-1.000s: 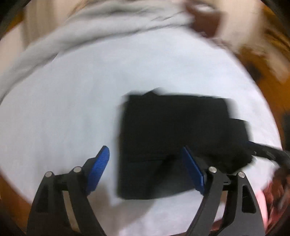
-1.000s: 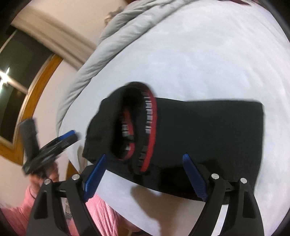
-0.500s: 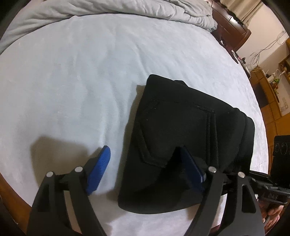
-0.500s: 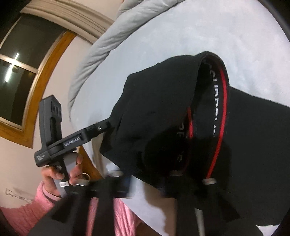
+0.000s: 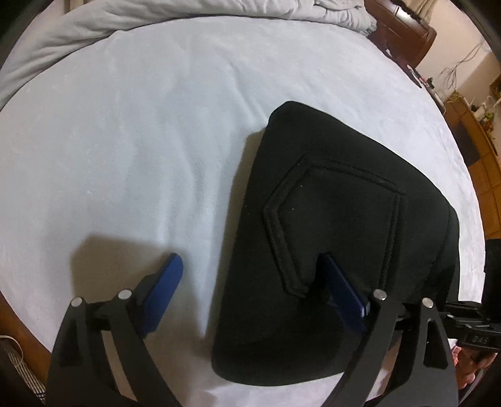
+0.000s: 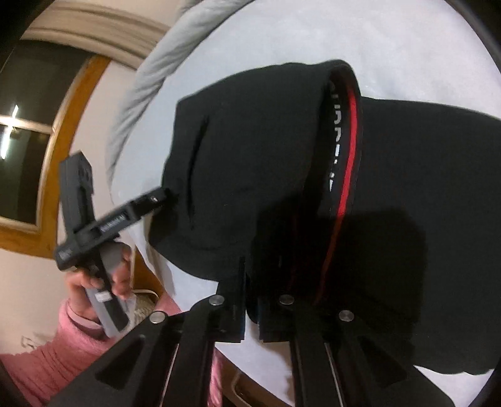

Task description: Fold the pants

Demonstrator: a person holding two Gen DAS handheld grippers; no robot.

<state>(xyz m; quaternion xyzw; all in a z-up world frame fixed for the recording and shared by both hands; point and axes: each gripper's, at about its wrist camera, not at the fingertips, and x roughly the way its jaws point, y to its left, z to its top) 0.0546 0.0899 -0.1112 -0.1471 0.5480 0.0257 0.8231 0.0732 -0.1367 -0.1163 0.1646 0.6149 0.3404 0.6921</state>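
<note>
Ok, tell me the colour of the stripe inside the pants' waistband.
Red stripe on black pants; clearest in the right wrist view.

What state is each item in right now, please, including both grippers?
Black pants: folded into a compact stack on the bed, waistband end lifted.
Waistband: raised, red inner stripe showing.
Left gripper: open, one finger over the pants, the other over the sheet.
Right gripper: shut on the pants' near edge.
White sheet: spread flat.
Grey duvet: bunched along the far edge.
</note>
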